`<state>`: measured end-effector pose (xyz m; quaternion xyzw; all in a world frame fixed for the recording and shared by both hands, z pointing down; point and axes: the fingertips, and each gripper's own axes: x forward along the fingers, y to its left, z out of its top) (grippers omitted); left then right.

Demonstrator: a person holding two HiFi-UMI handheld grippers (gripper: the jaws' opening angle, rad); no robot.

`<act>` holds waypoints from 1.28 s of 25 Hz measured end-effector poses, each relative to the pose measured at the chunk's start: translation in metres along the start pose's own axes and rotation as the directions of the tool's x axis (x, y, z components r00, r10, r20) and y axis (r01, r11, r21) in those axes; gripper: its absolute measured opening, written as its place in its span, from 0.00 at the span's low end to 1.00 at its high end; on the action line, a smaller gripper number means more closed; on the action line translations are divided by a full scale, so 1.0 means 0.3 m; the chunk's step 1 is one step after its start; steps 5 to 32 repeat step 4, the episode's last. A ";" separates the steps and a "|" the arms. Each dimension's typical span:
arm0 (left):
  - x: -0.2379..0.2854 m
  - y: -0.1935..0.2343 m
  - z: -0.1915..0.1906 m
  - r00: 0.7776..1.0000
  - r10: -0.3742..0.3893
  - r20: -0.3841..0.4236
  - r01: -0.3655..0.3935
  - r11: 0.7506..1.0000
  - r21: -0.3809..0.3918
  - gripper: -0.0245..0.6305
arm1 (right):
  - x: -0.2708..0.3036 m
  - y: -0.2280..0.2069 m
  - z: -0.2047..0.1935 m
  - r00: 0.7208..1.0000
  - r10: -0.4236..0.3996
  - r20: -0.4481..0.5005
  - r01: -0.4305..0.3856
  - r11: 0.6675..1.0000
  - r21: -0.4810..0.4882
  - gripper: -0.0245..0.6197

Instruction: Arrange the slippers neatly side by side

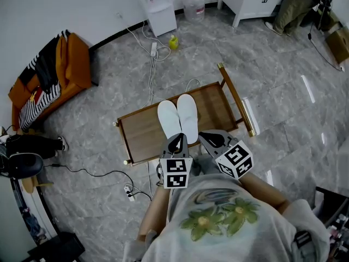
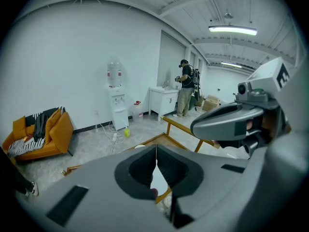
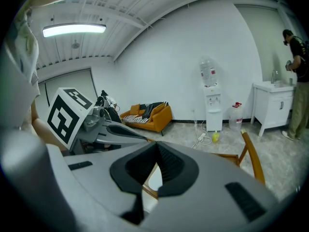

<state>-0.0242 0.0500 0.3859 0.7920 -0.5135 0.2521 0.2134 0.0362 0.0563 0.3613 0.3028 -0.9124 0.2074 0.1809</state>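
White fabric slippers lie touching side by side, toes toward 12 o'clock, on the low brown wooden tabletop. The left hand-held gripper and the right hand-held gripper hover at 6 o'clock of the heels, each with its jaws together on nothing. The pair looks aligned. Any last nudge should be light and at the heels, so that they end up level.
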 end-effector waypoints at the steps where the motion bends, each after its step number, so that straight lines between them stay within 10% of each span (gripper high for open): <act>1: 0.001 -0.002 0.002 1.000 0.000 0.001 0.000 1.000 0.001 0.07 | -0.002 -0.003 -0.002 1.000 -0.001 -0.001 0.001 1.000 0.000 0.05; 32: 0.006 -0.007 0.006 1.000 0.000 0.002 0.000 1.000 0.001 0.07 | -0.005 -0.013 -0.011 1.000 -0.004 -0.004 0.004 1.000 0.001 0.05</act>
